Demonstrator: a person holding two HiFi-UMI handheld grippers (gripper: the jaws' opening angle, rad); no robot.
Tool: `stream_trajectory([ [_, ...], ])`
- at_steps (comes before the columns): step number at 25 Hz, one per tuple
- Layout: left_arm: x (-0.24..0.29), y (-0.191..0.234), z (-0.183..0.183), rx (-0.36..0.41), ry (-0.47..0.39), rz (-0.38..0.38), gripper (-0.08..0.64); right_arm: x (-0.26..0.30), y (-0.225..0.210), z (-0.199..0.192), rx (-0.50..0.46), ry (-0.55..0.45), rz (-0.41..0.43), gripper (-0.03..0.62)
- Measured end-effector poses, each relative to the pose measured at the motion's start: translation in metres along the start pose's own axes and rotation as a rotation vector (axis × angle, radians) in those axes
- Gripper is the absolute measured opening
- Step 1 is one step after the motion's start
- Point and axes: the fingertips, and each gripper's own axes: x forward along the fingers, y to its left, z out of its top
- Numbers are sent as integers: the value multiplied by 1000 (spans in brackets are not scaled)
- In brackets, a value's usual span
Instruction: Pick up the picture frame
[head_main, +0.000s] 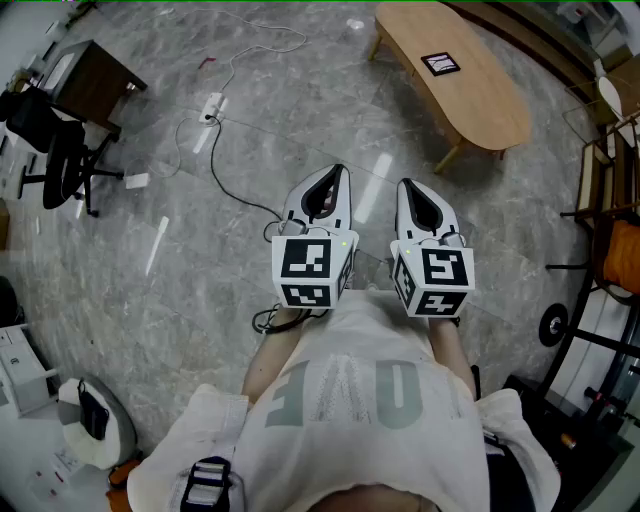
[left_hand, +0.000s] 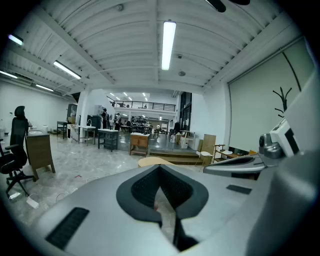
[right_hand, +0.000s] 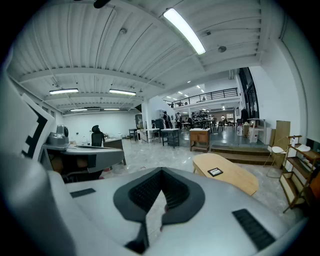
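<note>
The picture frame (head_main: 440, 63) is small, dark-edged and white inside, and lies flat on a long light wooden table (head_main: 480, 90) at the far right of the head view. The right gripper view shows the frame (right_hand: 215, 171) on that table (right_hand: 235, 180) some way ahead. In the left gripper view only the table's end (left_hand: 152, 161) peeks over the jaws. I hold both grippers side by side in front of my chest, well short of the table. My left gripper (head_main: 330, 175) is shut and empty. My right gripper (head_main: 408, 187) is shut with nothing in it.
A black office chair (head_main: 55, 150) and a dark desk (head_main: 90, 85) stand at the far left. A white power strip (head_main: 212, 105) with a black cable lies on the marble floor ahead. A metal rack (head_main: 605, 200) and weight plates (head_main: 552, 325) line the right side.
</note>
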Motion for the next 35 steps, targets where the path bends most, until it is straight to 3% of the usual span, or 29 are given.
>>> stream_trajectory([
  [10,11,14,11,-4,-30,-23,8,15,0,6,-9,-8,-20,3],
  [18,25,34,18,-17,-49,-64,8,24,0,16,8,-50,-84,3],
  [25,47,48,19,-24,-57,-82,8,34,-17,7,59,-31,-131,3],
  [35,91,62,30,-10,-104,-78,8,68,-53,17,70,-80,-158,3],
])
